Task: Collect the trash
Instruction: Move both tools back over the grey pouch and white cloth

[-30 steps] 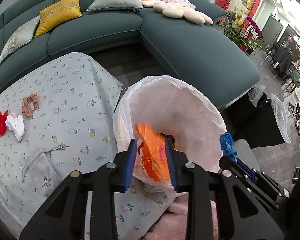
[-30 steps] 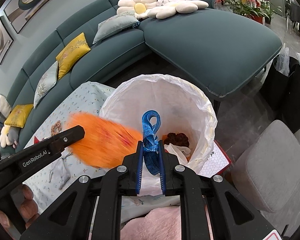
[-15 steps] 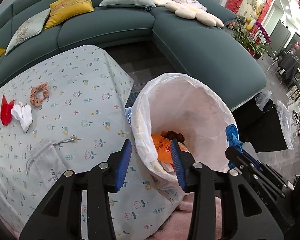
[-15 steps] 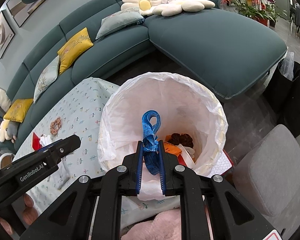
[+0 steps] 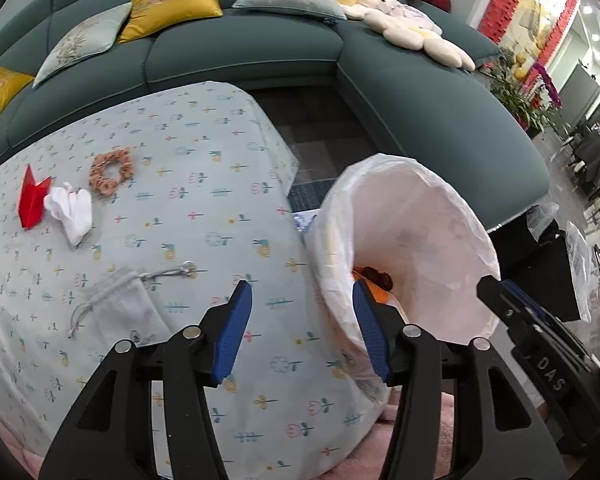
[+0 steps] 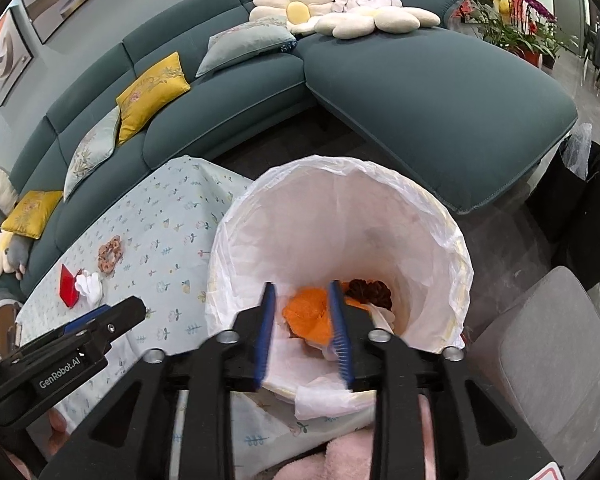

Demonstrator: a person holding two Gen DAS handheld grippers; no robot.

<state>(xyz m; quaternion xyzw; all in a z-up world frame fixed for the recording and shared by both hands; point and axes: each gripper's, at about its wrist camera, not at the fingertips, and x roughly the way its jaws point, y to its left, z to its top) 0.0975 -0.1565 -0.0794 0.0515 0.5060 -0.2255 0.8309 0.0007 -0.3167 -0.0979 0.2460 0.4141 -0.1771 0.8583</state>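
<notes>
A bin lined with a white bag [image 6: 440,232] stands beside the table; it also shows in the left wrist view [image 5: 460,216]. Inside lie an orange wrapper [image 6: 308,314] and a dark brown scrunchie [image 6: 370,290]. My right gripper [image 6: 302,332] is open and empty over the bin's near rim. My left gripper [image 5: 302,324] is open and empty above the table edge next to the bin. On the floral tablecloth [image 5: 204,184] lie a red paper piece [image 5: 30,196], a white crumpled tissue [image 5: 71,212], a peach scrunchie [image 5: 111,170] and a grey drawstring pouch [image 5: 120,308].
A teal sectional sofa [image 6: 420,80] with yellow, grey and flower cushions wraps around the back. A grey stool [image 6: 540,352] stands right of the bin. Black bags [image 6: 588,196] sit on the floor at far right. A pink fluffy cloth [image 6: 348,460] is below the grippers.
My left gripper let the orange wrapper fall into the bin, opened wide and swung left over the table. My right gripper opened; the blue strip it held is gone from view.
</notes>
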